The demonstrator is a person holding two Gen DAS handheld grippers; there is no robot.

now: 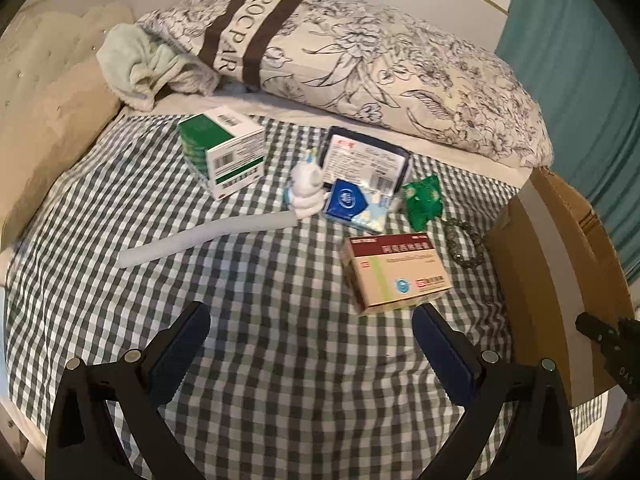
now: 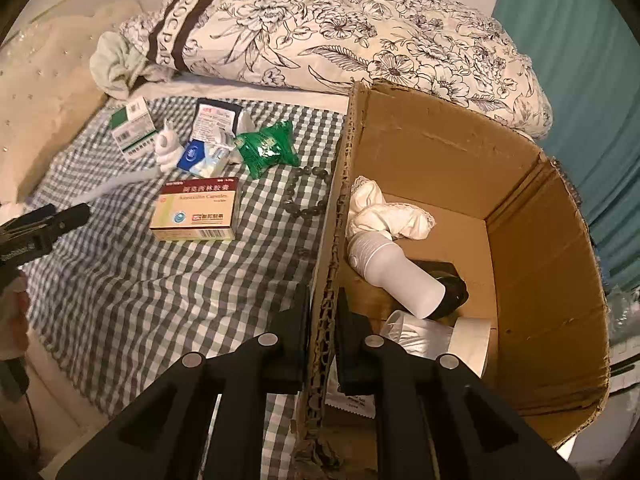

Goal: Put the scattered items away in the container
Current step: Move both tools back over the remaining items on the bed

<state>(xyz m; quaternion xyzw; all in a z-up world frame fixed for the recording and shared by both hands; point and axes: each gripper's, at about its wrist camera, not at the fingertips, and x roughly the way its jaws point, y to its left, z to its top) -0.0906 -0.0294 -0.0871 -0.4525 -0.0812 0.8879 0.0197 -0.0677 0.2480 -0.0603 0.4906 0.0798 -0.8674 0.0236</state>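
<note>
the right wrist view alone looks down into the cardboard box (image 2: pixel 532 216); inside lie a crumpled white cloth (image 2: pixel 384 216), a white cylindrical bottle (image 2: pixel 396 276) on its side across a dark object i cannot identify, and a clear plastic piece beside a white roll (image 2: pixel 472 340) near the front; the right gripper (image 2: pixel 323 320) is closed on the box's ragged near wall, one pad outside and one inside, the torn cardboard edge pinched between them; the left wrist view shows only the box's outer brown side at its right edge, with the tip of the other gripper poking in there.

the left gripper (image 1: pixel 312 340) has its jaws spread wide with nothing between them, over bare checked bedsheet (image 1: pixel 248 360); ahead of it the scattered items lie on the sheet: a tan and red medicine box (image 1: pixel 394 276) nearest, a dark bead bracelet (image 1: pixel 466 248) between it and the box, a green foil packet (image 1: pixel 422 200), a blue tissue pack (image 1: pixel 356 204), a white figurine (image 1: pixel 306 192) with a long pale tube (image 1: pixel 200 240), a green and white carton (image 1: pixel 224 152), and a dark framed flat packet (image 1: pixel 366 160).

a floral duvet (image 1: pixel 360 56) is bunched behind; small print on the packets is unreadable; a hand's edge at the left of the right view is cut off.
</note>
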